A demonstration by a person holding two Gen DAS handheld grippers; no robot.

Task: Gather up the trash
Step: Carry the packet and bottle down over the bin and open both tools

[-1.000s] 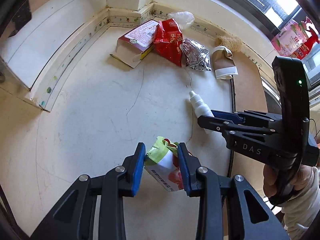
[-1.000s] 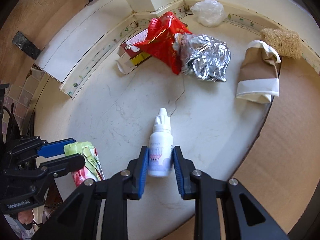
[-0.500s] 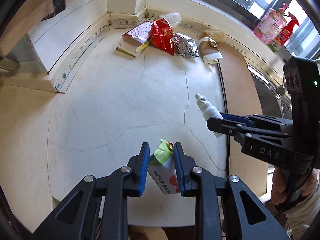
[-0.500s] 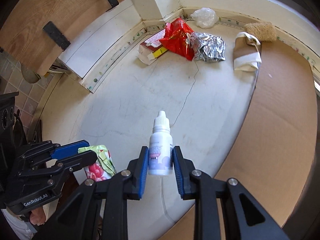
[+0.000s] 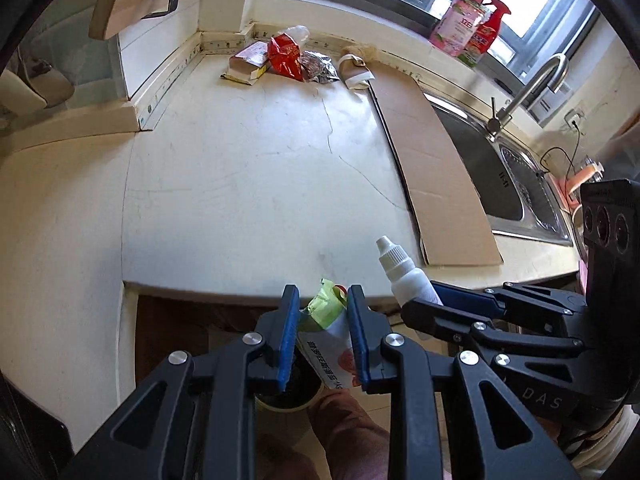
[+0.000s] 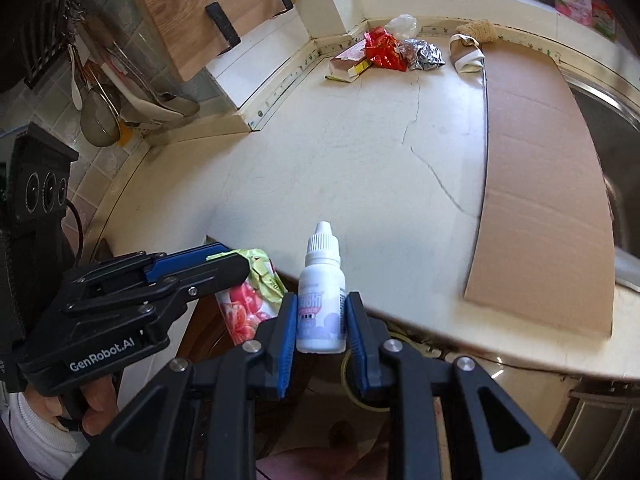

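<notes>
At the bottom centre of the left wrist view, the left gripper [image 5: 324, 332] clamps a crumpled fruit-print carton [image 5: 332, 340]. The right gripper [image 6: 322, 332] pinches a white dropper bottle [image 6: 322, 304] upright at lower centre. More trash [image 6: 388, 54] lies in the countertop's [image 6: 340, 168] upper corner.

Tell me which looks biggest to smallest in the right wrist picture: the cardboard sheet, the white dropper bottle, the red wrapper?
1. Cardboard sheet, biggest by far.
2. White dropper bottle, but it sits very near the camera, so it looks bigger than it is.
3. Red wrapper, far away, so its true size against the bottle is unsure.
</notes>
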